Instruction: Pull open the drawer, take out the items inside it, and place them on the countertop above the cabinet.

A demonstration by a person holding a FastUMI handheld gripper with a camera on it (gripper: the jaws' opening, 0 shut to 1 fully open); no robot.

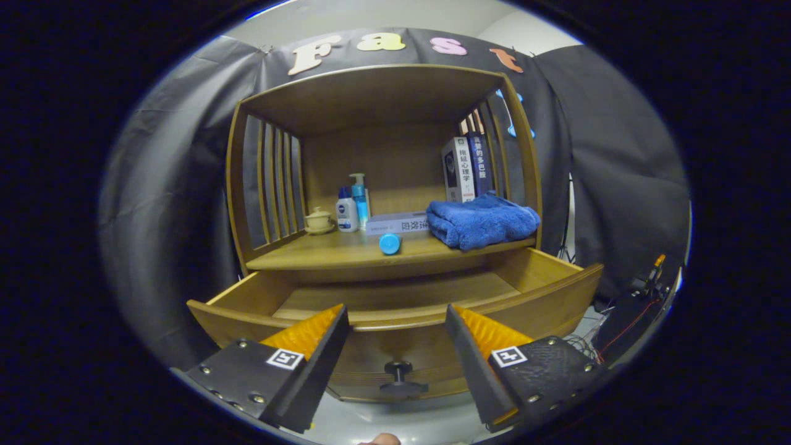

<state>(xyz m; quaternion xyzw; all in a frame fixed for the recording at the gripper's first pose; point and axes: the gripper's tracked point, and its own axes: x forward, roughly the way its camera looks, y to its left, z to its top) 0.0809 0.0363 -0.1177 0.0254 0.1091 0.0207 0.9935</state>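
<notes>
The gripper (397,321) hangs wide open and empty before the pulled-out drawer (395,309) (its knob (400,377) sits between the fingers). A careless drop could knock the drawer front. Beyond, on the countertop (321,253), the blue cylinder (390,243) could roll off.

The countertop (346,252) carries a towel (481,220), books (466,168), bottles (352,209), perhaps a lidded cup (319,220).
</notes>
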